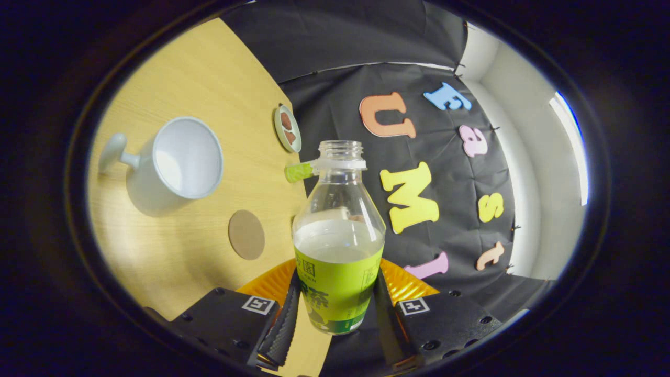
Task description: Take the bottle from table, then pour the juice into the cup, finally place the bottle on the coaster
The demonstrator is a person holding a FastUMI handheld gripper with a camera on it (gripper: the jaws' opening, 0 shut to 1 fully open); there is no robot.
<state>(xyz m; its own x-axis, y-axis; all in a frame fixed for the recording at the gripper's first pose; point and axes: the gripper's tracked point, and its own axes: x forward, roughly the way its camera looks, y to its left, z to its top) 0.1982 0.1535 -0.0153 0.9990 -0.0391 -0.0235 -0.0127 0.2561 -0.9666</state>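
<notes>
- Gripper (335, 314) fingers pinch our open juice bottle (338, 246) by its green label, low enough to leave the neck free for pouring.
- Beyond the bottle stands the white cup (178, 159), mouth toward us.
- Between cup and bottle lies the round brown coaster (246, 234) on the wooden table (209, 68), waiting.

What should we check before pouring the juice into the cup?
1. Grip: gripper fingers press both sides of the bottle: ok.
2. Cap off, mouth open: ok.
3. Juice left in the bottle: ok.
4. Cup stands upright on the table, looks empty: ok.
5. Bottle mouth over the cup: not ok, cup sits off to the side.
6. Brown round coaster bare for later: ok.
</notes>
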